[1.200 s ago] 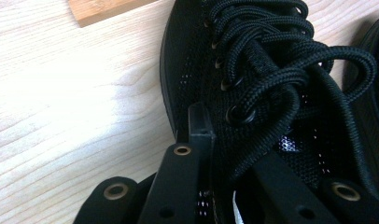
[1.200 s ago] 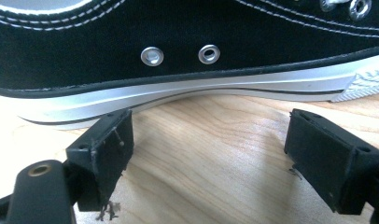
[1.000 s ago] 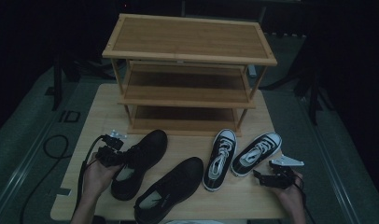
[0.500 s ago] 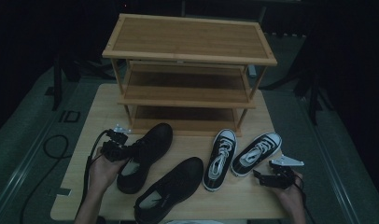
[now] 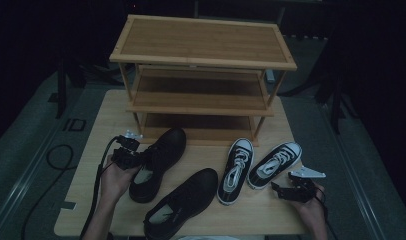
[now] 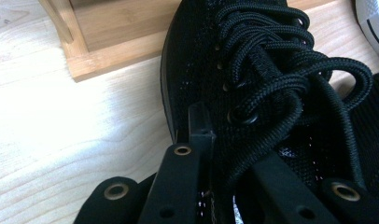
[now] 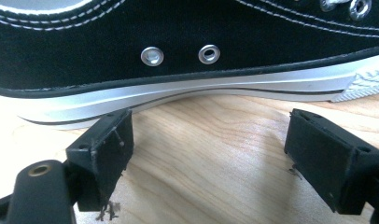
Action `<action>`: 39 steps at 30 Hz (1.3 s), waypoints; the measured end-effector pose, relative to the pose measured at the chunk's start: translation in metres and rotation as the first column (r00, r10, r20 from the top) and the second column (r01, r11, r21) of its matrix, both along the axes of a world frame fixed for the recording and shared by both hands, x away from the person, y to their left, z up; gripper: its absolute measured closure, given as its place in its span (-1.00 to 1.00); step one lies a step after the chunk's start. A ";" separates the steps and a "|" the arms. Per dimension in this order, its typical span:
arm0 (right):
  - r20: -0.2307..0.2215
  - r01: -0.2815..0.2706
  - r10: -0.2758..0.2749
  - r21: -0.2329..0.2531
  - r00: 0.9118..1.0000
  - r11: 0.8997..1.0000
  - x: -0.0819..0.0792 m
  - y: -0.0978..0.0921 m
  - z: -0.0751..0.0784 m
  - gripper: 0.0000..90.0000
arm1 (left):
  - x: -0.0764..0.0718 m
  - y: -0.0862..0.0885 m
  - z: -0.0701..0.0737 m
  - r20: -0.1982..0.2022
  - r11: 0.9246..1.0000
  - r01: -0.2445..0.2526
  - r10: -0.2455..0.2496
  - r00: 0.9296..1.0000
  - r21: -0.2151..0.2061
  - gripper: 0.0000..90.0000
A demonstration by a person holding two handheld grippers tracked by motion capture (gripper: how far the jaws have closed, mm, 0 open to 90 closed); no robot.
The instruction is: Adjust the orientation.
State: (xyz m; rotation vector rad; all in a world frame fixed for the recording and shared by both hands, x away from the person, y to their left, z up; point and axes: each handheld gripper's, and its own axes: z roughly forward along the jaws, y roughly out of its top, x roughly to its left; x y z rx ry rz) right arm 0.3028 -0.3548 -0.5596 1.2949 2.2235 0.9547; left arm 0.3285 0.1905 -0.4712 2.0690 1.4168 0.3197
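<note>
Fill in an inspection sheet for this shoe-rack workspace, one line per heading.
Surface: pale wooden table, dimly lit.
Job's things: black lace-up shoe gripped at its side; its mate beside it; wooden shoe rack, shelves bare.
Clutter: two black-and-white sneakers on the table.
Grippers: left hand-held gripper shut on the shoe's side; right hand-held gripper open, facing a sneaker.
Cables: black cable off the left edge.
Surroundings: dark floor.
</note>
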 end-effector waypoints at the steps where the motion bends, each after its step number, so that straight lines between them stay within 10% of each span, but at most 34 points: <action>1: 0.000 0.000 0.000 0.000 1.000 1.000 0.000 0.000 0.000 -0.66 | 0.001 0.000 0.000 0.003 1.000 -0.002 0.002 1.000 0.003 0.97; 39: 0.000 0.000 0.000 0.000 1.000 1.000 0.000 0.000 0.000 -0.66 | 0.039 -0.026 -0.006 0.040 0.997 -0.076 0.075 0.996 0.006 0.97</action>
